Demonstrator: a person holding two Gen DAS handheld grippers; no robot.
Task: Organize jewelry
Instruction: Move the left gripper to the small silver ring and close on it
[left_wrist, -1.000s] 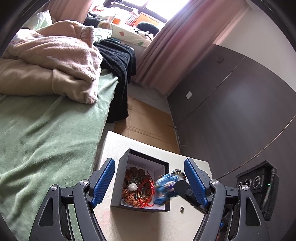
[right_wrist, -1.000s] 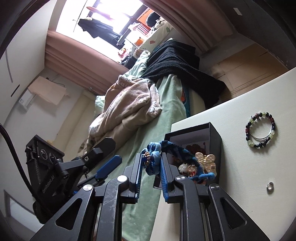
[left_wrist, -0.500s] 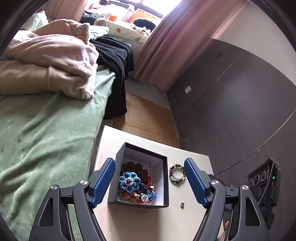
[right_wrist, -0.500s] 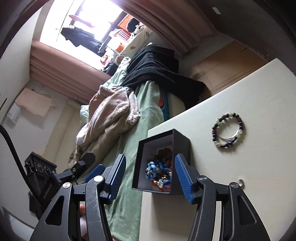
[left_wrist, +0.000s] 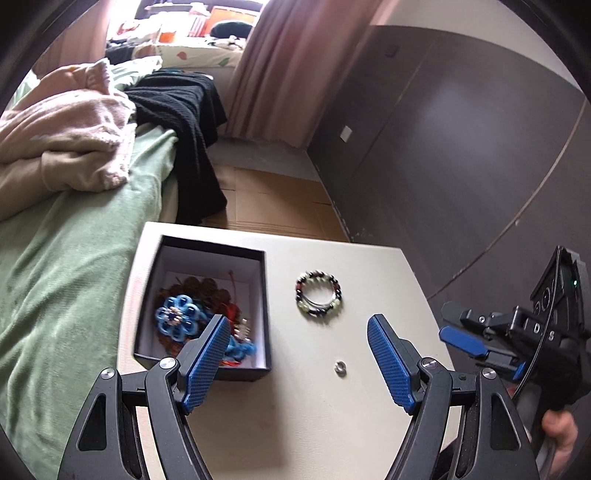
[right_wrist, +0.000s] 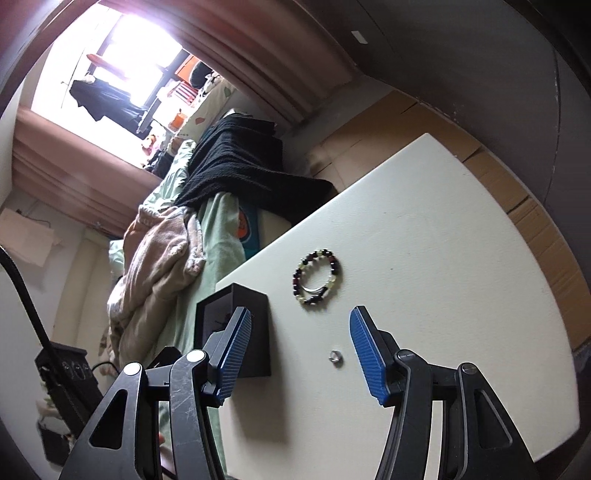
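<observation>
A black jewelry box (left_wrist: 207, 254) with a white lining stands on the left of the small white table (left_wrist: 332, 413). It holds a blue flower bracelet (left_wrist: 176, 320) on brown and red beads. A beaded bracelet (left_wrist: 318, 298) and a small silver ring (left_wrist: 339, 367) lie on the table to the right of the box. My left gripper (left_wrist: 295, 363) is open and empty above the table's front. My right gripper (right_wrist: 301, 352) is open and empty, with the ring (right_wrist: 334, 356) between its fingers and the beaded bracelet (right_wrist: 317, 277) just beyond. The box (right_wrist: 236, 306) is at its left finger.
A bed with a green sheet (left_wrist: 62, 266), a pink blanket (left_wrist: 66, 140) and a black garment (left_wrist: 184, 122) lies left of the table. Cardboard (left_wrist: 273, 206) covers the floor behind it. A dark wall (left_wrist: 461, 155) runs along the right. The right gripper's body (left_wrist: 535, 332) shows at the far right.
My right gripper opened, dropped the blue flower bracelet into the box and pulled back to the right over the ring. My left gripper shifted right.
</observation>
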